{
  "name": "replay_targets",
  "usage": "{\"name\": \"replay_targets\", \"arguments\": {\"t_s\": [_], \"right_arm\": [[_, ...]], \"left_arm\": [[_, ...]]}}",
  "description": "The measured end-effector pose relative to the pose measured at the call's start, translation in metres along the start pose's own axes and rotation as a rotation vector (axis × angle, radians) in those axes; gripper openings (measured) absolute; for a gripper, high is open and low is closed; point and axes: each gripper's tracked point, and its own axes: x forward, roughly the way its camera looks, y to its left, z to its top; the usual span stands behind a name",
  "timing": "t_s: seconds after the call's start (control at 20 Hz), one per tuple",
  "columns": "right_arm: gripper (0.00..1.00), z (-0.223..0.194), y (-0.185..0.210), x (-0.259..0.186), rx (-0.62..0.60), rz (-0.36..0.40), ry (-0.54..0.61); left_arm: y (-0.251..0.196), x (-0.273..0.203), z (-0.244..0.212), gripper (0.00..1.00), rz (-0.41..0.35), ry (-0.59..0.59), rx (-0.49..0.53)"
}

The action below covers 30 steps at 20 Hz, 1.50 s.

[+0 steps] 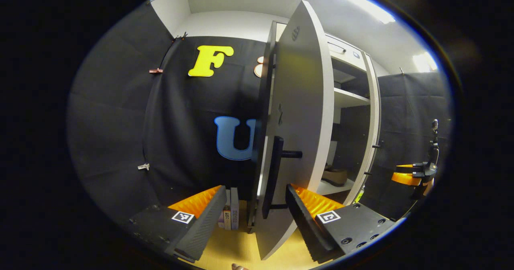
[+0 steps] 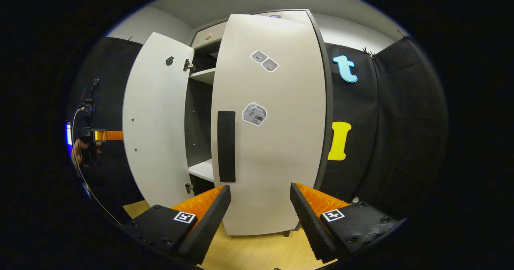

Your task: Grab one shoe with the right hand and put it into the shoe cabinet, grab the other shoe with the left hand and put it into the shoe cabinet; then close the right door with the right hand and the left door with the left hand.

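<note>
White left door [image 1: 299, 113] stands edge-on before the left gripper [image 1: 255, 213], fingers wide, straddling its black handle [image 1: 274, 173]; one shoe [image 1: 335, 176] sits on the cabinet's lower shelf [image 1: 331, 187]. Right gripper view: right gripper [image 2: 260, 211] fingers wide, holding nothing, facing the nearly shut right door [image 2: 273, 121].

Likely a recording booth: black cloth walls [image 1: 112, 113].

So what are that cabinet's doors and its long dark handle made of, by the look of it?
The doors look like laminated board, matt off-white: flat, smooth, with a thin dark edge. The handle looks like matt black metal or plastic, standing off on a round post; I can't tell which.
</note>
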Motion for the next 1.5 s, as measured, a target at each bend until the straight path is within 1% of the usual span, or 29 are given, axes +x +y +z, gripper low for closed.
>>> {"name": "replay_targets", "arguments": {"t_s": [0.2, 0.5, 0.55, 0.65, 0.7, 0.75, 0.8, 0.9, 0.95, 1.0, 1.05, 1.1, 1.15, 1.25, 1.3, 1.35, 1.4, 1.45, 1.5], "right_arm": [[0.98, -0.001, 0.001, 0.006, 0.003, 0.033, 0.0], [0.98, -0.006, -0.017, 0.003, 0.009, 0.03, 0.011], [0.98, -0.006, -0.02, 0.002, 0.011, 0.026, 0.01], [0.98, -0.006, -0.026, 0.0, 0.017, 0.018, 0.009], [0.98, -0.007, -0.028, -0.002, 0.019, 0.016, 0.008], [0.98, -0.007, -0.027, -0.001, 0.022, 0.017, 0.007], [0.98, -0.006, -0.026, -0.004, 0.023, 0.018, 0.004], [0.98, -0.003, -0.026, -0.01, 0.018, 0.013, -0.006], [0.98, -0.002, -0.026, -0.014, 0.015, 0.01, -0.01], [0.98, -0.001, -0.024, -0.017, 0.015, 0.008, -0.014], [0.98, 0.002, -0.021, -0.019, 0.016, 0.006, -0.02], [0.98, 0.004, -0.018, -0.022, 0.018, 0.005, -0.027], [0.98, 0.006, -0.013, -0.024, 0.02, 0.005, -0.035], [0.98, 0.013, 0.0, -0.026, 0.023, 0.001, -0.056], [0.98, 0.017, 0.006, -0.028, 0.022, -0.007, -0.065], [0.98, 0.021, 0.012, -0.029, 0.02, -0.017, -0.073], [0.98, 0.025, 0.021, -0.03, 0.015, -0.023, -0.081], [0.98, 0.028, 0.028, -0.031, 0.01, -0.032, -0.088], [0.98, 0.03, 0.034, -0.032, 0.007, -0.045, -0.094]], "left_arm": [[-0.038, 0.009, -0.004, 0.95, -0.081, -0.002, -0.032], [-0.092, 0.035, -0.007, 0.95, -0.176, -0.005, -0.022], [-0.105, 0.043, -0.011, 0.95, -0.205, -0.004, -0.036], [-0.135, 0.056, -0.017, 0.95, -0.294, 0.006, -0.087], [-0.149, 0.064, -0.02, 0.95, -0.326, 0.006, -0.111], [-0.161, 0.071, -0.021, 0.95, -0.35, 0.011, -0.115], [-0.168, 0.077, -0.021, 0.95, -0.366, 0.021, -0.097], [-0.177, 0.08, -0.017, 0.95, -0.369, 0.016, -0.038], [-0.182, 0.077, -0.016, 0.95, -0.382, 0.015, -0.022], [-0.186, 0.073, -0.015, 0.95, -0.398, 0.013, -0.016], [-0.187, 0.07, -0.015, 0.92, -0.406, 0.012, -0.012], [-0.188, 0.067, -0.014, 0.93, -0.41, 0.013, -0.007], [-0.19, 0.063, -0.013, 0.95, -0.406, 0.011, -0.002], [-0.189, 0.053, -0.01, 0.95, -0.394, 0.007, 0.009], [-0.189, 0.047, -0.009, 0.92, -0.388, 0.005, 0.012], [-0.189, 0.04, -0.009, 0.92, -0.382, 0.002, 0.017], [-0.188, 0.035, -0.009, 0.95, -0.373, -0.001, 0.024], [-0.187, 0.03, -0.009, 0.92, -0.364, -0.003, 0.033], [-0.187, 0.027, -0.008, 0.95, -0.356, -0.006, 0.039]]}}
